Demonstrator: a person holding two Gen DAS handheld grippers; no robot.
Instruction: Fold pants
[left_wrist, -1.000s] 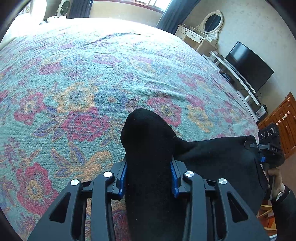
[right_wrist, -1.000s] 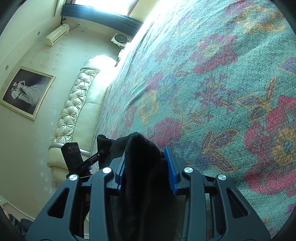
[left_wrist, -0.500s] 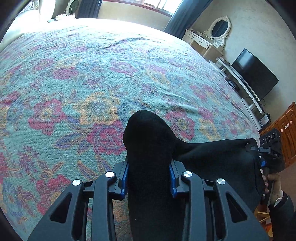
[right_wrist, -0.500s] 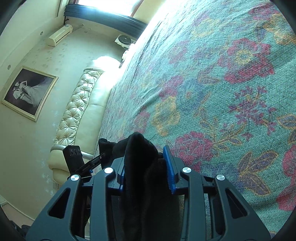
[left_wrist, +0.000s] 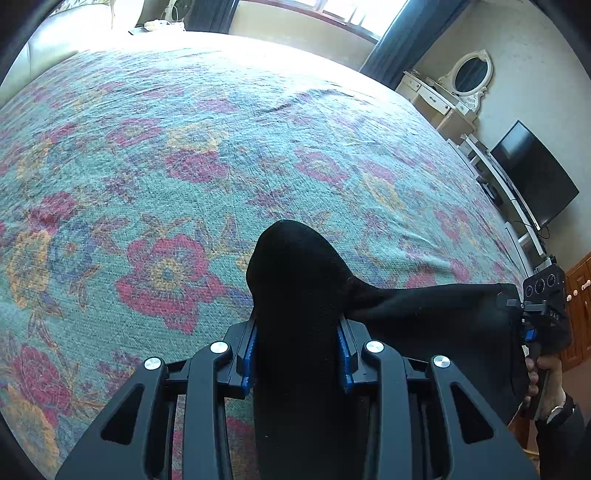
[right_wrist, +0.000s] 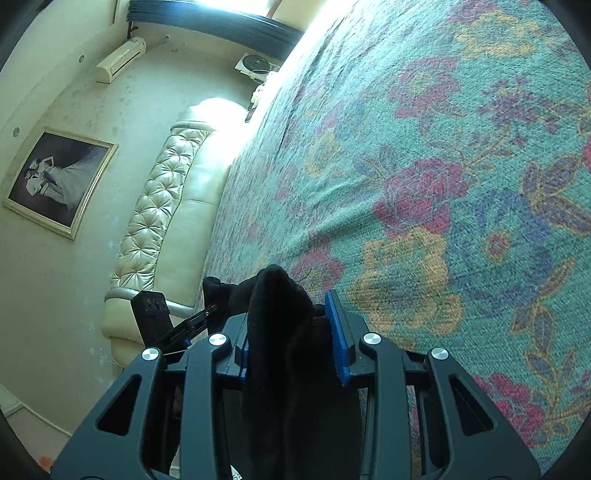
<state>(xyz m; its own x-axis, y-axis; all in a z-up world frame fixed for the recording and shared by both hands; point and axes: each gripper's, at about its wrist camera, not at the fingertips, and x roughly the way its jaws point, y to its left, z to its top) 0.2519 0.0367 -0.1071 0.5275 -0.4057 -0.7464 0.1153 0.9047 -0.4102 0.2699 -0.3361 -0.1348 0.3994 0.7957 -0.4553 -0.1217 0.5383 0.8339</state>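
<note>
Black pants (left_wrist: 295, 295) above wide floral bedspread (left_wrist: 184, 147)

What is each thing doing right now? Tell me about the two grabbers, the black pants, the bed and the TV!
left gripper: shut on the pants.
right gripper: shut on the pants.
black pants: held up, stretched between both grippers.
bedspread: spread flat, slightly wrinkled.
TV: screen dark.

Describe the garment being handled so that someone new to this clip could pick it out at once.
A floral bedspread in teal, red and yellow fills the view. Above its near edge, the black pants stretch between the left gripper and the right gripper, each clamped on a bunched end. They are the only plain black cloth against the pattern.
</note>
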